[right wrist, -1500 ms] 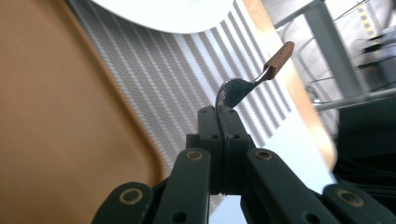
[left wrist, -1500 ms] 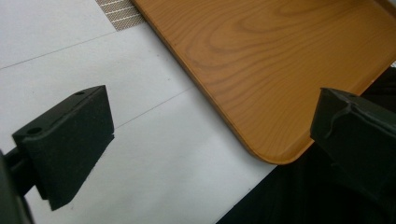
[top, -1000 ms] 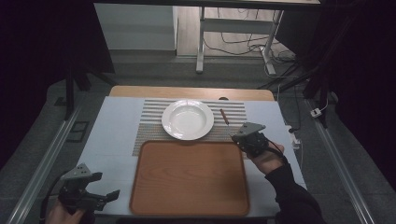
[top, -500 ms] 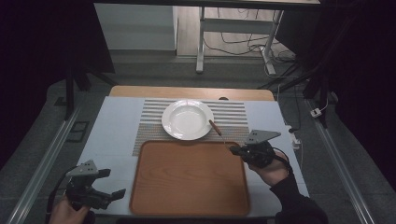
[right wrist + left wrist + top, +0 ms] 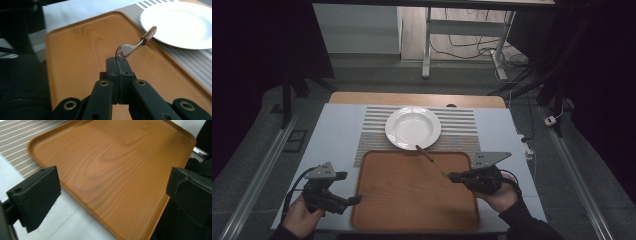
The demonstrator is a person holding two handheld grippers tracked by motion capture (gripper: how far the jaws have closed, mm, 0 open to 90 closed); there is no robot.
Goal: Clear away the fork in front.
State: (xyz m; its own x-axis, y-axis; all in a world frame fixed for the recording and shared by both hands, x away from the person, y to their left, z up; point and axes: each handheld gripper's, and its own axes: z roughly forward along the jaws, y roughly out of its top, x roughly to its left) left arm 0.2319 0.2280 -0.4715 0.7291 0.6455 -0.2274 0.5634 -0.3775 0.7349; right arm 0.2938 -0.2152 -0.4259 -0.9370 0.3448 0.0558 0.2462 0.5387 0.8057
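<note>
A spoon [image 5: 430, 159] with a brown handle hangs over the far right part of the wooden tray [image 5: 407, 200]. My right gripper [image 5: 453, 176] is shut on its metal bowl. In the right gripper view the spoon [image 5: 130, 47] sticks out past the closed right gripper [image 5: 119, 62], its handle reaching toward the white plate [image 5: 180, 22]. The plate [image 5: 412, 127] is bare, on a striped mat just beyond the tray. My left gripper [image 5: 349, 189] stands open at the tray's near left edge. Its pads [image 5: 37, 195] are wide apart with only the tray [image 5: 112, 165] between them.
The striped placemat [image 5: 462, 125] lies on a pale table cover [image 5: 337, 135]. A wooden table edge [image 5: 362, 98] shows at the back. Metal rails [image 5: 257, 175] run along both sides of the table, and a power strip with cables [image 5: 527, 145] sits at the right.
My right gripper has carried the spoon from beside the plate's right side toward me and leftward, over the tray. My left gripper has moved right, up to the tray's left edge.
</note>
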